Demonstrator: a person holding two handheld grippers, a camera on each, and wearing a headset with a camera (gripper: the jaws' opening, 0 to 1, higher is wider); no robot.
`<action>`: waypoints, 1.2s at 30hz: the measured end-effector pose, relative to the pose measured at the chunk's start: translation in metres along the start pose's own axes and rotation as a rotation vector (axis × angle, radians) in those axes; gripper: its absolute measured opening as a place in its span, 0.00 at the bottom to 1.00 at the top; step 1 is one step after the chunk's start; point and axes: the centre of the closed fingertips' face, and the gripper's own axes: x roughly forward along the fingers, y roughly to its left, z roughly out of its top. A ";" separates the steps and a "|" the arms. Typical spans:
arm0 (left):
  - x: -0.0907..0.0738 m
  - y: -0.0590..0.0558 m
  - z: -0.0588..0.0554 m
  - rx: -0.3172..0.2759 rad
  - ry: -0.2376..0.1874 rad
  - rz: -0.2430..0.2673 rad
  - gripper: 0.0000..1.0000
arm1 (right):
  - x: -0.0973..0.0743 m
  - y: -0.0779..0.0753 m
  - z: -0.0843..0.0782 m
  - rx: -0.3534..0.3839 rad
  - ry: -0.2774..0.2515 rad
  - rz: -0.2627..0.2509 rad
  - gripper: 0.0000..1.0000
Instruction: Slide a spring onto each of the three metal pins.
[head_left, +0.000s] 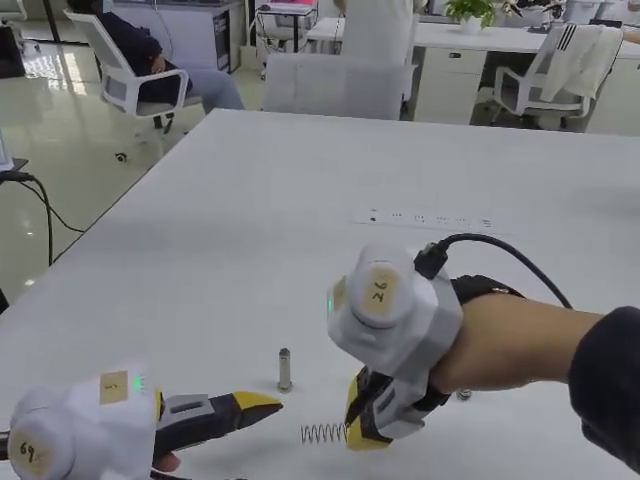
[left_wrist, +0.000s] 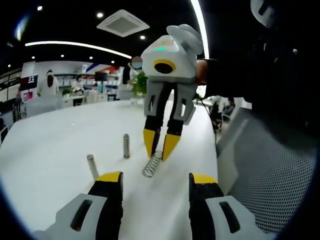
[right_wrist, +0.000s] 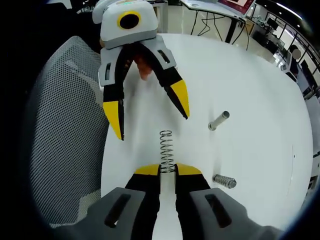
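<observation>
I had the right hand-held gripper clamped on one end of a spring, which pointed along the bench toward the left hand-held gripper, its jaws apart. A bare pin stood nearby, and a second pin was already sleeved.

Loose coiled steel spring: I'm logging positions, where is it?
Head view: the coiled steel spring sits pinched in the right gripper's yellow tips, just right of the bare metal pin.
</observation>
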 end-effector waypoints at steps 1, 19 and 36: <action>0.002 -0.001 0.001 0.009 0.001 -0.009 0.46 | -0.001 0.001 0.000 0.000 0.000 0.001 0.07; 0.012 -0.011 0.010 0.087 -0.006 -0.083 0.22 | -0.013 0.013 0.008 -0.039 -0.020 0.008 0.07; 0.016 -0.016 0.011 0.121 0.001 -0.107 0.04 | -0.012 0.018 0.010 -0.067 -0.017 0.029 0.07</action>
